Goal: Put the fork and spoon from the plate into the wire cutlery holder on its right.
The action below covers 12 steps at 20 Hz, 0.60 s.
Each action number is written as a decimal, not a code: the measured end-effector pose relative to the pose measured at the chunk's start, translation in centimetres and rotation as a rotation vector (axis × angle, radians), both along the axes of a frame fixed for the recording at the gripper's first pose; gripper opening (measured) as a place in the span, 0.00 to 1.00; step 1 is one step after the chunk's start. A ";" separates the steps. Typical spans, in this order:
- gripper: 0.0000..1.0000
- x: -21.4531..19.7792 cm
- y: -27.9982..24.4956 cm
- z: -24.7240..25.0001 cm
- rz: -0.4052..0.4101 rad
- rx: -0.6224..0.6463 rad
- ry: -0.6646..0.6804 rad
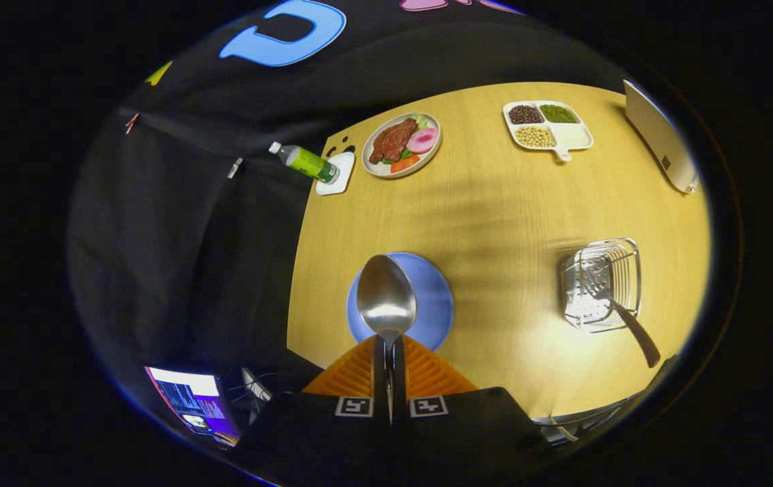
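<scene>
Spoon [386, 297] pinched by its handle between closed fingers [389, 368], bowl raised over blue plate [437, 304]; fork [619, 314] already in wire cutlery holder [601, 284] well right; thin-handle grip could twist, dropping it on tabletop [494, 203]

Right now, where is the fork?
In the gripper view, the fork stands in the wire holder right of the blue plate; the gripper holds the spoon.

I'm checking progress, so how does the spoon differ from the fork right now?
The spoon is gripped between the gripper fingers, lifted above the blue plate; the fork already leans in the wire cutlery holder. The spoon looks bright silver; the fork's handle looks dark. Both are cutlery.
</scene>
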<state>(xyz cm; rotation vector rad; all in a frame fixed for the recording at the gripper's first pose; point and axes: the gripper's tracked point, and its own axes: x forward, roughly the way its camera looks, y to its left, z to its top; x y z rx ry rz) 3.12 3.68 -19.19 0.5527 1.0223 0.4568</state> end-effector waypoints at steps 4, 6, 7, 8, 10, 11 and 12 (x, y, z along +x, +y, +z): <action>0.05 -0.3 -5.0 1.5 -0.049 0.011 -0.013; 0.05 -0.3 -7.3 1.8 -0.075 0.020 -0.013; 0.05 -0.3 -8.4 1.9 -0.085 0.020 -0.011; 0.05 -0.4 -9.5 2.0 -0.090 0.018 -0.004; 0.05 -0.7 -11.5 1.7 -0.082 -0.009 0.012; 0.05 -0.8 -12.3 1.7 -0.074 -0.022 0.026; 0.05 -0.9 -13.2 1.4 -0.062 -0.040 0.037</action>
